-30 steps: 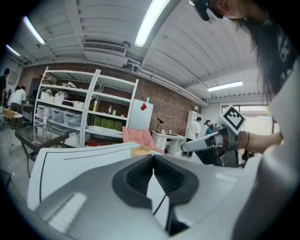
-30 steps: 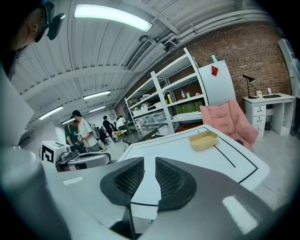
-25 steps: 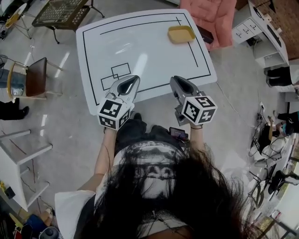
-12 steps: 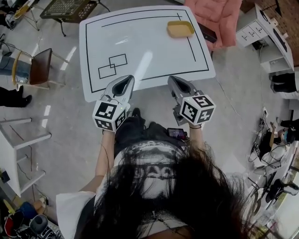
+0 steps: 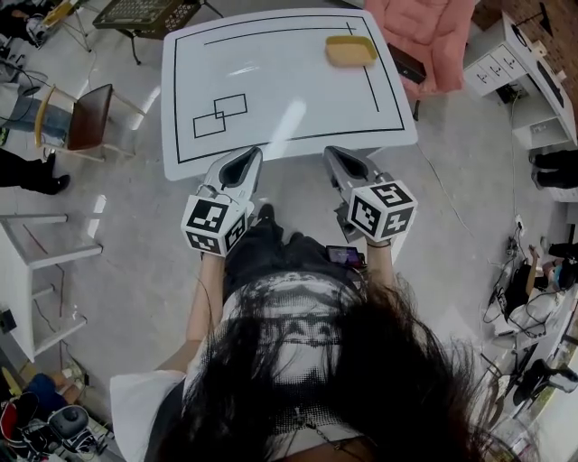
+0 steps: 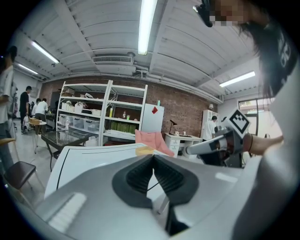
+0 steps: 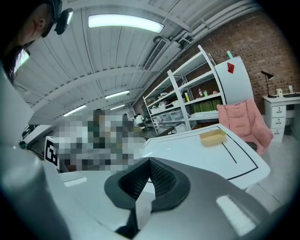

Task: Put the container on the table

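A shallow yellow container (image 5: 350, 50) rests on the white table (image 5: 271, 81) at its far right corner, inside the black outline. Both grippers hover side by side at the table's near edge, far from the container. My left gripper (image 5: 246, 159) is shut with nothing in it; in the left gripper view its pads (image 6: 140, 173) meet at the tips and the container (image 6: 144, 150) peeks out beyond them. My right gripper (image 5: 336, 157) is also shut and empty. The right gripper view shows the container (image 7: 213, 137) far ahead on the table (image 7: 187, 150).
A pink chair (image 5: 424, 36) stands behind the table's far right corner, with a white drawer unit (image 5: 497, 59) further right. A brown chair (image 5: 86, 117) is left of the table, a dark mesh table (image 5: 144, 13) behind it. A white shelf (image 5: 36, 271) stands at the left.
Both grippers have drawn back from over the table's near edge towards the person, so the table lies further ahead. The container has stayed in its corner.
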The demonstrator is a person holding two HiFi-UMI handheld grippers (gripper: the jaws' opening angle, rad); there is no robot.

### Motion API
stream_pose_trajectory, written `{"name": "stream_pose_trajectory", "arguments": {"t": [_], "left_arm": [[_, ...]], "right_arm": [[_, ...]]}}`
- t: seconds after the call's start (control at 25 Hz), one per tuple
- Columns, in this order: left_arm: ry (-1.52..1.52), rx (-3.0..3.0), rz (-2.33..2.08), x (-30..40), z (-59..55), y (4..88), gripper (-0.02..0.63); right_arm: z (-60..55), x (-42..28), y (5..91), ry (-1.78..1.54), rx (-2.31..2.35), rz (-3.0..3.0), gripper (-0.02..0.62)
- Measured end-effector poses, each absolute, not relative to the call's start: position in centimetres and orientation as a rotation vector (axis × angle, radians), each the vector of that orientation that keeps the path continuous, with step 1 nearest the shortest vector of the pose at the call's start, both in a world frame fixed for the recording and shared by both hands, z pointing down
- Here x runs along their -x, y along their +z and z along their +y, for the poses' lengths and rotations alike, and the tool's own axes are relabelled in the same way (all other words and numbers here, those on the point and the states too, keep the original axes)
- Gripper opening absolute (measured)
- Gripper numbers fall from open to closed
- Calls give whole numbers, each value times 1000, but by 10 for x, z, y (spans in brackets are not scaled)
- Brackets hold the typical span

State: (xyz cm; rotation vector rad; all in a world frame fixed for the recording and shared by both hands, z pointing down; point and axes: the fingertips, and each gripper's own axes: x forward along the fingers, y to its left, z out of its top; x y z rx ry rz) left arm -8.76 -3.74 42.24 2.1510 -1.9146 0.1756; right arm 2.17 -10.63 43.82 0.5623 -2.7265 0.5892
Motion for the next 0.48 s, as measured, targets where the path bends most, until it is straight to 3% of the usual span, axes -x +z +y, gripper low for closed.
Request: {"name": "stream_pose_trajectory", "arguments": {"t": [0.48], "left_arm": [[190, -2160, -1922, 78, -22, 417, 0]], "right_arm": [[-89, -25, 432, 581, -534, -2749, 5]]}}
